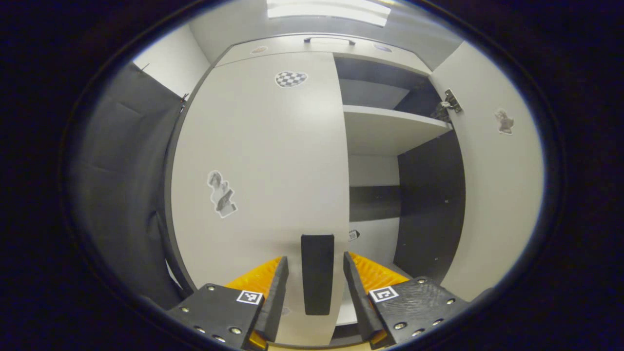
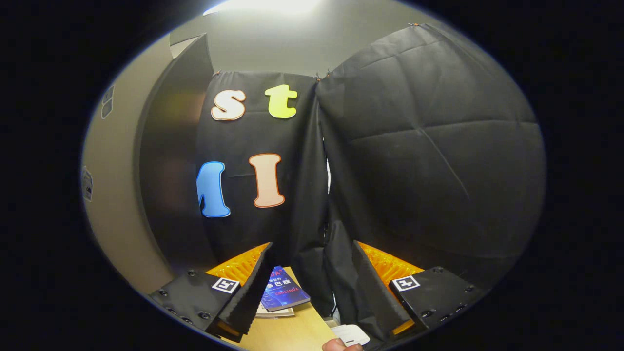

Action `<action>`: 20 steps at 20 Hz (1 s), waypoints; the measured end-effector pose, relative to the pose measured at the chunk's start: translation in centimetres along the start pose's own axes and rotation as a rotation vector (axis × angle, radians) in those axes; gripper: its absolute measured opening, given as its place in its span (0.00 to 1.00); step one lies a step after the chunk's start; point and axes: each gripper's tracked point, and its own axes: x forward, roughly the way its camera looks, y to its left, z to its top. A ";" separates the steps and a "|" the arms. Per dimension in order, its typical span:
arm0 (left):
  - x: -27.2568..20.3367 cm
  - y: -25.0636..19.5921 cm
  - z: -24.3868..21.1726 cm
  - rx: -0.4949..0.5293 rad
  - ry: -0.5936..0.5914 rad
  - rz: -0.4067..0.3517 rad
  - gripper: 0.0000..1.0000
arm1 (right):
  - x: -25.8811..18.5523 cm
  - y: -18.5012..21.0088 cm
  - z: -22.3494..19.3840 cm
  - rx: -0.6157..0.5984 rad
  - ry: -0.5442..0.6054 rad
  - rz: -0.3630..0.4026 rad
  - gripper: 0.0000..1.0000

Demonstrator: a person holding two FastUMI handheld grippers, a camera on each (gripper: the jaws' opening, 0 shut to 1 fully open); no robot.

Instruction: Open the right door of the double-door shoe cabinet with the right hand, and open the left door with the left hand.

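One door of the shoe cabinet already stands swung out: the right door (image 1: 492, 185) hangs wide on its hinge (image 1: 448, 105), baring the inner shelf (image 1: 390, 129). The left door (image 1: 263, 175) is closed, flat across its half. Seen in the left gripper view, the left gripper (image 1: 316, 282) has its fingers spread wide to either side of the dark handle (image 1: 317, 273) at that door's inner edge, not pressing it from what I can see; it seems lined up so a squeeze would give a grip for pulling. The right gripper (image 2: 307, 287) is spread wide too, empty, turned toward the booth wall above a bench (image 2: 287, 331) carrying a book (image 2: 282, 290), apparently out of the way.
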 end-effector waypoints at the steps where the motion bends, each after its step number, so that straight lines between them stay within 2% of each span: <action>1: 0.4 -0.3 -0.3 -0.007 0.010 -0.011 0.64 | 0.5 0.1 -0.5 0.009 0.012 0.011 0.98; 2: 0.6 0.0 -0.4 -0.004 0.012 0.016 0.70 | 1.0 0.3 -0.8 0.010 0.020 0.018 0.98; 3: 0.8 0.0 -0.7 0.003 0.025 0.020 0.52 | 1.5 0.4 -0.9 0.005 0.020 0.024 0.98; 5: 0.7 -0.1 -0.7 0.011 0.031 0.030 0.54 | 2.2 0.6 -0.6 -0.006 0.006 0.033 0.98; 7: 1.0 0.1 -0.9 0.002 0.033 0.045 0.29 | 2.9 1.1 -0.8 0.001 0.005 0.049 0.98; 11: 1.0 0.1 -1.0 -0.009 0.034 0.062 0.24 | 3.5 1.6 -1.5 0.021 0.022 0.086 0.98; 12: 0.9 0.1 -1.0 -0.008 0.036 0.062 0.19 | 3.8 1.8 -1.8 0.020 0.028 0.091 0.98; 13: 1.0 0.0 -0.8 -0.005 0.033 0.060 0.20 | 4.3 2.2 -2.0 0.021 0.030 0.097 0.98; 15: 1.0 0.1 -1.1 -0.004 0.036 0.056 0.06 | 4.8 2.7 -2.2 0.019 0.036 0.106 0.98; 20: 0.9 0.0 -1.4 -0.002 0.054 0.055 0.07 | 4.0 2.8 -2.4 0.024 0.036 0.115 0.98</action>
